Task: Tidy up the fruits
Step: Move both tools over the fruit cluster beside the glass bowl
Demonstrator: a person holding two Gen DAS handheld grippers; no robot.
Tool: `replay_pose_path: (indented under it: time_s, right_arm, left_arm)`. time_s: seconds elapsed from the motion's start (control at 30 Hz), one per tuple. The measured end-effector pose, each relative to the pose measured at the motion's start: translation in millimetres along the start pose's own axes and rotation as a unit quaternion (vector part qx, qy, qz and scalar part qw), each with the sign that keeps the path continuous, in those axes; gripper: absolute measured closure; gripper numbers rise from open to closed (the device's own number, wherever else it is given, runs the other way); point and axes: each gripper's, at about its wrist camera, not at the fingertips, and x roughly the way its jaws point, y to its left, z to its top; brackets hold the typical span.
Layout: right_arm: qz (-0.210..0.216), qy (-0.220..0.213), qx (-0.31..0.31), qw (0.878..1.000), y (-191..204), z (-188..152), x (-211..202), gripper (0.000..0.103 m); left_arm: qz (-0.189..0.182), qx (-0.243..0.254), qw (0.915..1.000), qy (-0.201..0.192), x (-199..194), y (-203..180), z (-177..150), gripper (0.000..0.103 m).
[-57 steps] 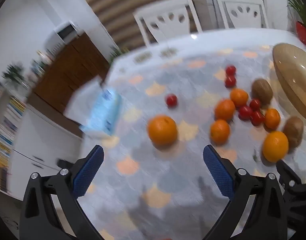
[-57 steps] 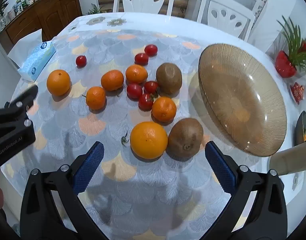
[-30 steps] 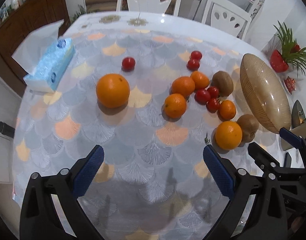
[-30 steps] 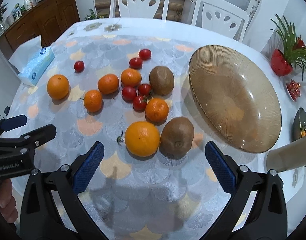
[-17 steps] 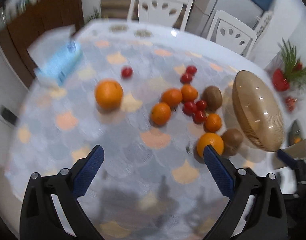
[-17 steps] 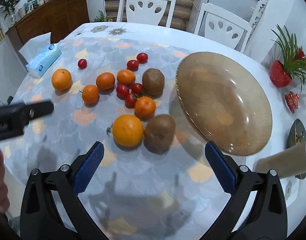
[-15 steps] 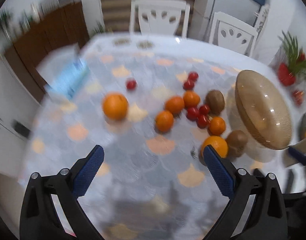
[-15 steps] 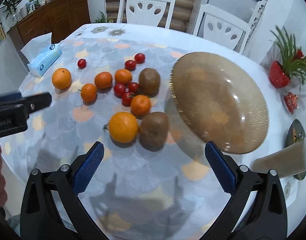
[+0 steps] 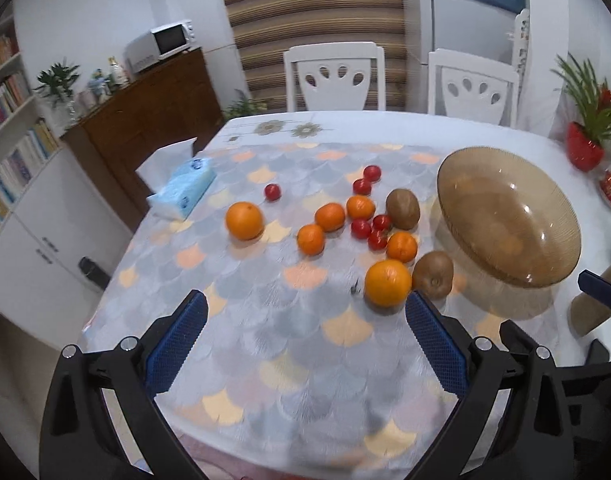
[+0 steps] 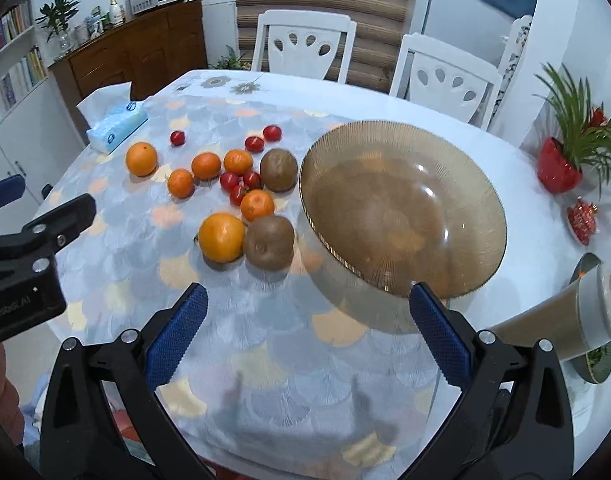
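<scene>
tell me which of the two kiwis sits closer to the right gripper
The kiwi touching the big orange, nearest the right gripper. The other kiwi lies farther back beside the cherry tomatoes.

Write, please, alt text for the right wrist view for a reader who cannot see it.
The open right gripper hovers over a patterned tablecloth, facing an empty brown glass bowl. Left of the bowl lie loose oranges, including one large orange beside a kiwi, another kiwi and cherry tomatoes. The left gripper shows at the left edge.
</scene>
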Motion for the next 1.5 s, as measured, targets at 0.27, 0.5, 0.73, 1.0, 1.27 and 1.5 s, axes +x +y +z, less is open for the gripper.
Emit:
replay_pose_path:
  time_s: [0.27,0.5,0.73,1.0,1.27,1.5]
  right_arm:
    - [-0.001,0.016,-0.009,1.0,-4.3,-12.8,1.4,0.003]
    - [-0.011,0.015,-0.007,1.0,2.8,-4.4,7.1,0.003]
    - [-0.007,0.018,0.007,1.0,12.3,9.7,18.2,0.003]
    - [0.009,0.04,0.025,0.999,38.9,32.7,43.8,0.003]
    - [0.032,0.087,0.081,0.992,43.7,45.5,81.9,0.003]
    - [-0.006,0.132,0.168,0.977,19.0,28.3,108.6,0.009]
  left_arm:
    - [0.019,0.004,0.9995,0.025,-12.5,-6.6,-14.5,0.005]
    - [-0.035,-0.017,0.9969,0.069,15.1,9.1,-10.4,0.005]
    - [-0.054,-0.046,0.9957,0.059,48.2,52.4,11.0,0.005]
    - [-0.083,-0.073,0.9911,0.074,98.9,111.6,38.5,0.005]
    - [-0.111,-0.058,0.9878,0.093,152.0,139.3,63.2,0.005]
    - [-0.133,-0.039,0.9821,0.128,210.5,145.0,70.0,0.005]
